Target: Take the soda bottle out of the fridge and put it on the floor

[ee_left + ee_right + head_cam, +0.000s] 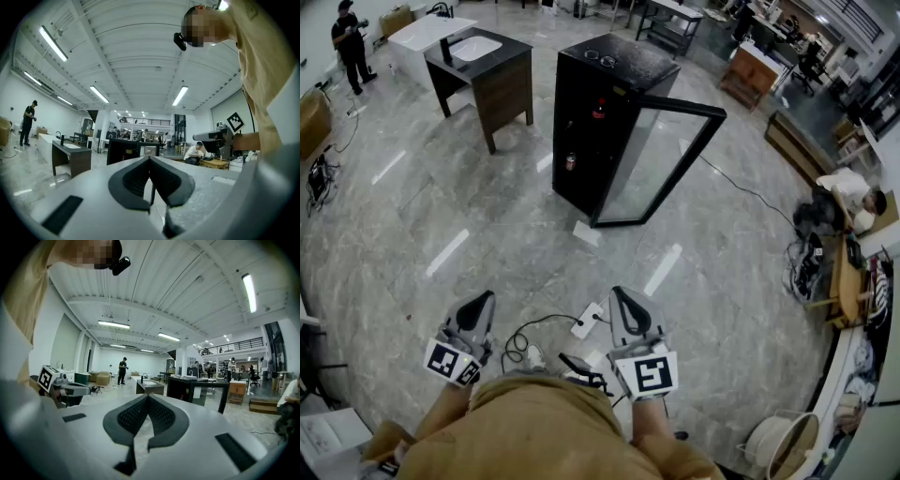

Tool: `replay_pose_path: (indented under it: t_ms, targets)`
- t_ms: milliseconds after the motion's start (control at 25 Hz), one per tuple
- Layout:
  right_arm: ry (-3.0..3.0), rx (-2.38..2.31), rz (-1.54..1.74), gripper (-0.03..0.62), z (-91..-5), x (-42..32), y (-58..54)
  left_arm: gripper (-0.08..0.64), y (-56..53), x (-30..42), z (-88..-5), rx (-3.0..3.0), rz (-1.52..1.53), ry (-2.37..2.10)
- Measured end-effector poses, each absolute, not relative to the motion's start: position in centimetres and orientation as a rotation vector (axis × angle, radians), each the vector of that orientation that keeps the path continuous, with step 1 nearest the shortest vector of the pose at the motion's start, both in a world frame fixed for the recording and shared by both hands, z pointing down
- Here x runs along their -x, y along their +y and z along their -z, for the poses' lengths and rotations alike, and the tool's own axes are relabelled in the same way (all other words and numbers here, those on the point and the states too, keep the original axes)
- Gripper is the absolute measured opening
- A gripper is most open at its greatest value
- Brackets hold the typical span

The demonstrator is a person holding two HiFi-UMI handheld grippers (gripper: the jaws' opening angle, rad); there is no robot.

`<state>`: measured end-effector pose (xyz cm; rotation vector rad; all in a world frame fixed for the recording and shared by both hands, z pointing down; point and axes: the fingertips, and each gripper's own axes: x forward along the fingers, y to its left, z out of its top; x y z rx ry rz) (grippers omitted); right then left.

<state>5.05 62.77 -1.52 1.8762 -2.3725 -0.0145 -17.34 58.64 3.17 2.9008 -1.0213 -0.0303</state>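
Soda bottle [598, 111]: I place it inside the fridge [609, 56], on an upper shelf, showing as a small dark shape with a red mark. It is too small in the head view to read further. A second small red-marked item [570, 161] stands on a lower shelf. The fridge is a black upright cabinet standing on the marble floor [441, 216], and its glass door [661, 159] is swung wide open.

My left claw [483, 298] is pressed together with nothing between the jaws; its own view confirms the pads [140, 176] meet at the tip. My right claw [619, 292] is likewise pressed together and empty, its pads [159, 416] joined at the front. Both claws are held level, side by side near my body and well apart from the fridge. Each carries its marker cube, the left one [453, 363] and the right one [649, 373].

On the floor between the claws lies a white power strip [588, 321] with a black cable [534, 328]. A dark cabinet with a white basin [478, 70] stands left of the fridge. One person [347, 42] stands at the far left, and another [848, 192] sits at the right edge
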Motion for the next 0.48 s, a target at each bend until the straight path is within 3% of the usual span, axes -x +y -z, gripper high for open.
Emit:
replay_pose_path:
  t_ms: [480]
  targets:
    - [-2.311,-1.898,-0.037,0.000,0.7,-1.0,60.1,0.002,55.1,19.0,-3.4,-2.918,0.048,-0.908]
